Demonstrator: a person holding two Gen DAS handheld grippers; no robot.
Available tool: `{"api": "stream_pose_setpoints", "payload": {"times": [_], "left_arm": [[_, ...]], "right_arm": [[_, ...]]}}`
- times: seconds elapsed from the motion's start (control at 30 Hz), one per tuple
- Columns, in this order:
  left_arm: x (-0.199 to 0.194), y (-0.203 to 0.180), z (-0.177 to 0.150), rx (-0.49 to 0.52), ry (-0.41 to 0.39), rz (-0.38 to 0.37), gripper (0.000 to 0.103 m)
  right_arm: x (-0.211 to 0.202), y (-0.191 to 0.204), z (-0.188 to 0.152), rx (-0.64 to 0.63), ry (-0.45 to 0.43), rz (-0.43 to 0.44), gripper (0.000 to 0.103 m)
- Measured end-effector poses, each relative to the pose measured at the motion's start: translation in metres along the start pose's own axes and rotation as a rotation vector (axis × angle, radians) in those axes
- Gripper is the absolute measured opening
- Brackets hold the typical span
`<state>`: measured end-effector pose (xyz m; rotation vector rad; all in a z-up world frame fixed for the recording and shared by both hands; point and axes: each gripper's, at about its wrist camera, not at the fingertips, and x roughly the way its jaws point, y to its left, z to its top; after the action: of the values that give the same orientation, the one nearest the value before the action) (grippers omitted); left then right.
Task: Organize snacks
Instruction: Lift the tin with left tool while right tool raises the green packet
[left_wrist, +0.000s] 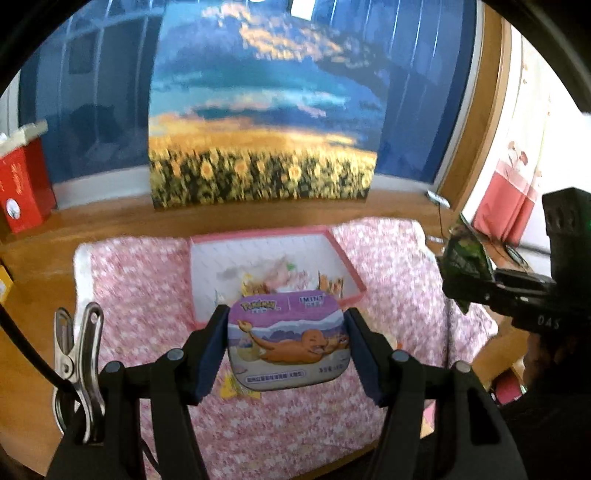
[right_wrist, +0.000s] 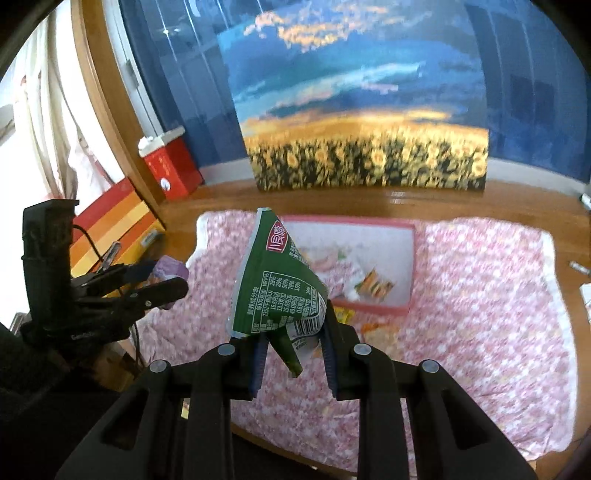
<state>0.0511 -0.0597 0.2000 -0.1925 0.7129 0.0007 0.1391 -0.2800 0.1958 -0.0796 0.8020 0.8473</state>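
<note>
Snacks: my L hand-held gripper clamps mint tin; my R hand-held gripper pinches green packet.
Box: pink, on floral cloth, some snacks inside.

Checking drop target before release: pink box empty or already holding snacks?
Not empty. The pink box is open-topped, with several wrappers on its white floor; blur hides what they are.

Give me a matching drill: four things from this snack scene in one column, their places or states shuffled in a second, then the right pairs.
Things
1. Pokemon mint tin
2. green snack packet
3. pink box
4. red carton

Places or states
A. open, on the floral cloth
B. clamped in the right gripper
C. clamped in the left gripper
D. on the wooden surface by the window

Pairs: 1-C, 2-B, 3-A, 4-D
</note>
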Motion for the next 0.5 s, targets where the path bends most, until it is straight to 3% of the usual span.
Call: {"api": "stream_pose_setpoints", "payload": {"times": [0.5], "left_arm": [[-0.026,0.012,0.030,0.000,-0.143,0.081,0.065]], "right_arm": [[-0.021,0.002,0.028,-0.032,-0.147,-0.068,0.027]]}}
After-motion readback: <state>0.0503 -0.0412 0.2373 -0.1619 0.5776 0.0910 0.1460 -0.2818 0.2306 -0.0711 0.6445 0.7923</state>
